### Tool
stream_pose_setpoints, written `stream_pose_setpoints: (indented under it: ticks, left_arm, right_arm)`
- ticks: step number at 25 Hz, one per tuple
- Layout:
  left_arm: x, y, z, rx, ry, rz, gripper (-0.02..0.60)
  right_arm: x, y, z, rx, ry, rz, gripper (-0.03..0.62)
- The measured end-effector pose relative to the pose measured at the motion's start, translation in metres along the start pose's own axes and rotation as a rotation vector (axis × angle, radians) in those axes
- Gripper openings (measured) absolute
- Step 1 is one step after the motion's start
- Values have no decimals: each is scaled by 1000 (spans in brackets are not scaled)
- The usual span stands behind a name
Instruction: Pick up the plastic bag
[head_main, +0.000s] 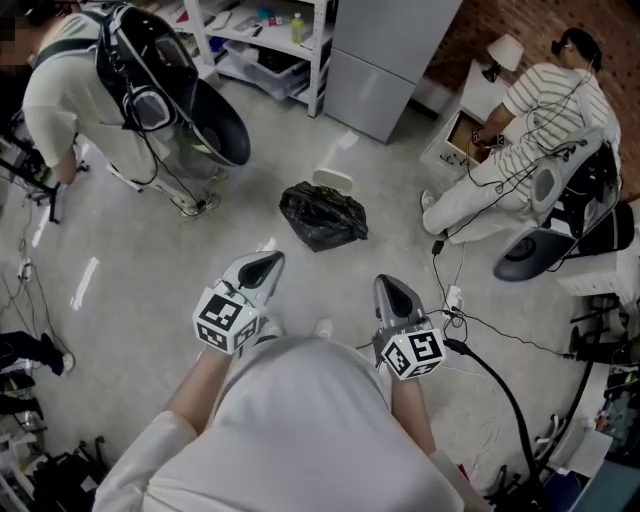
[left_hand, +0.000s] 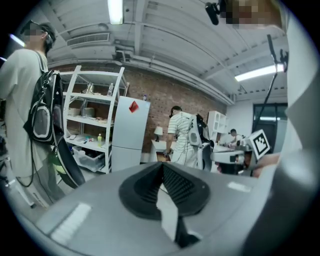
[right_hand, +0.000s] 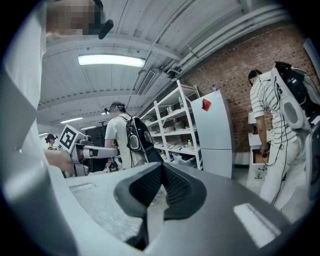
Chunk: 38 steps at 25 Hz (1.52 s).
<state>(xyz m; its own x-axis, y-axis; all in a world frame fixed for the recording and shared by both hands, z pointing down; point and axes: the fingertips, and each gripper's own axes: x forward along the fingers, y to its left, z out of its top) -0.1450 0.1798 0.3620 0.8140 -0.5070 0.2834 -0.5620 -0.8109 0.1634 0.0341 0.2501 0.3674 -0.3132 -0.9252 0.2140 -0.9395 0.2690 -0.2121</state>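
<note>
**Mia:** While the two grippers are hanging over the floor, where is the black plastic bag (head_main: 322, 215) lying?

**Tom:** It is lying crumpled on the grey floor (head_main: 150, 260), all by itself. Something small and white (head_main: 333, 179) is sitting just behind the bag. I cannot tell what it is.

**Mia:** What are the grippers doing?

**Tom:** The left gripper (head_main: 264, 264) is pointing at the bag from the near side. It is hanging close to the bag but not touching it. The right gripper (head_main: 392, 288) is hanging on the near side too, a bit to the right of the bag and farther off.

**Mia:** Are the fingers holding anything?

**Tom:** No. The left fingers (left_hand: 177, 182) are pressing tight together with nothing between them. The right fingers (right_hand: 176, 186) are doing the same.

**Mia:** Who else is standing around?

**Tom:** A person with a black backpack (head_main: 60, 100) is bending over, far to the left of the bag. A person in a striped shirt (head_main: 545, 110) is standing far to the right of the bag. A tall grey cupboard (head_main: 395, 60) is standing well behind the bag.
</note>
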Motion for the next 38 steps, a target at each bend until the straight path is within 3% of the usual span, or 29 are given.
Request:
stream_pose_setpoints:
  ticks: [28,38]
  left_arm:
    - [32,-59,-26,-59,13,136,5]
    - [43,-53,-25,-55,25,154,5]
  right_arm:
    - [-27,-59,-26,-24,77,159,2]
    - [-18,-74,-26,-33,93,164,2]
